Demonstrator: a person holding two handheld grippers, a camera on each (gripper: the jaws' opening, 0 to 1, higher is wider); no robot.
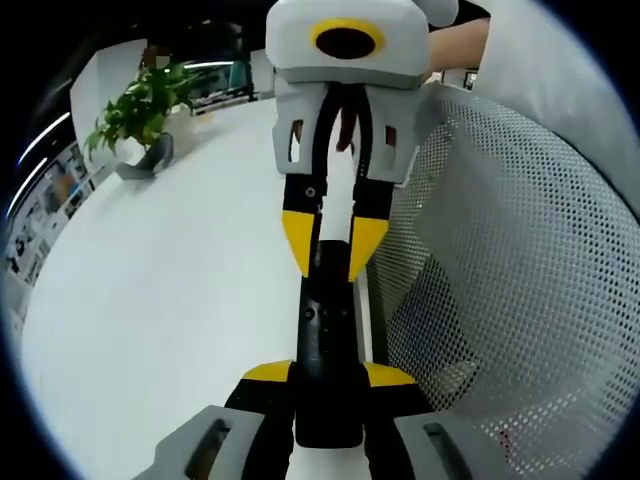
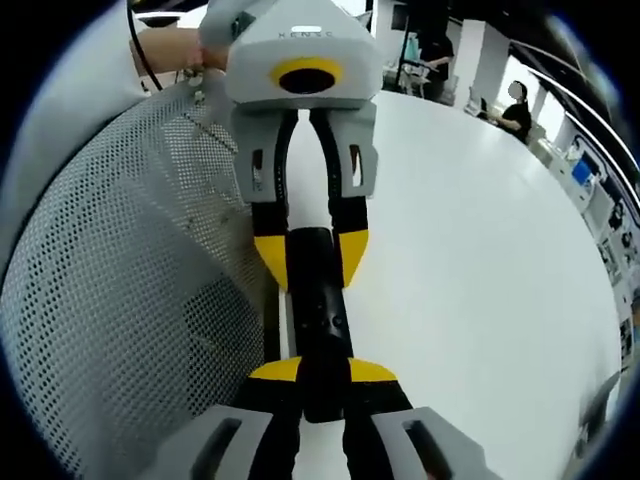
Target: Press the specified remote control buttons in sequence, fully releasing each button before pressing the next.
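A slim black remote control (image 1: 325, 320) lies lengthwise over the white table (image 1: 170, 300), held at both ends. In the left gripper view my left gripper (image 1: 328, 375) rises from the bottom, its yellow-tipped jaws shut on the remote's near end. My right gripper (image 1: 332, 245) comes in from the top and clamps the far end. The right gripper view mirrors this: my right gripper (image 2: 322, 370) is shut on the remote control (image 2: 318, 310) at the bottom, and my left gripper (image 2: 311, 258) grips the other end. Small buttons show on the remote's top face.
A white mesh chair back (image 1: 520, 280) stands close beside the remote, also seen as the mesh chair back (image 2: 120, 280). A potted green plant (image 1: 140, 115) sits at the table's far left. A person's hand (image 1: 455, 40) holds the right gripper. People sit in the background (image 2: 515, 110).
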